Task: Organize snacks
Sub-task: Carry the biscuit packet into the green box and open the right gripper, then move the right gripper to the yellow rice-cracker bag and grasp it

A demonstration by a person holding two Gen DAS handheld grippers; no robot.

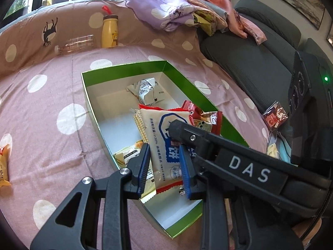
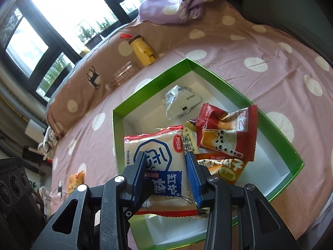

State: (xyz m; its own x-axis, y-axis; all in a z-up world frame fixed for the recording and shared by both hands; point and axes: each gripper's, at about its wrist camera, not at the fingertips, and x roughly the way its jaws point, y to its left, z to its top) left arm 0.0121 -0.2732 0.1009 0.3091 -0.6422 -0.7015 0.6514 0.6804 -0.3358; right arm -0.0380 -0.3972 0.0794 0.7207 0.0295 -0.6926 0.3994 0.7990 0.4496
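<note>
A green box (image 1: 87, 95) with a white inside lies open on a pink dotted bed cover; it also shows in the right wrist view (image 2: 208, 70). Inside are a silver packet (image 2: 180, 102), a red milk-tea packet (image 2: 226, 133), an orange packet (image 2: 226, 168) and a white-and-blue cracker packet (image 1: 164, 133) (image 2: 158, 160). My right gripper (image 2: 166, 175) is open, its fingers astride the cracker packet above the box; its arm crosses the left wrist view (image 1: 208, 143). My left gripper (image 1: 164, 166) is open over the box's near end, empty.
A yellow bottle (image 1: 109, 32) and a clear bottle (image 1: 77, 43) rest against the brown pillow at the back. An orange snack (image 1: 4, 166) lies on the cover at the left. A small red packet (image 1: 274, 116) lies by the grey cushion (image 1: 249, 62). Clothes (image 1: 179, 10) are piled behind.
</note>
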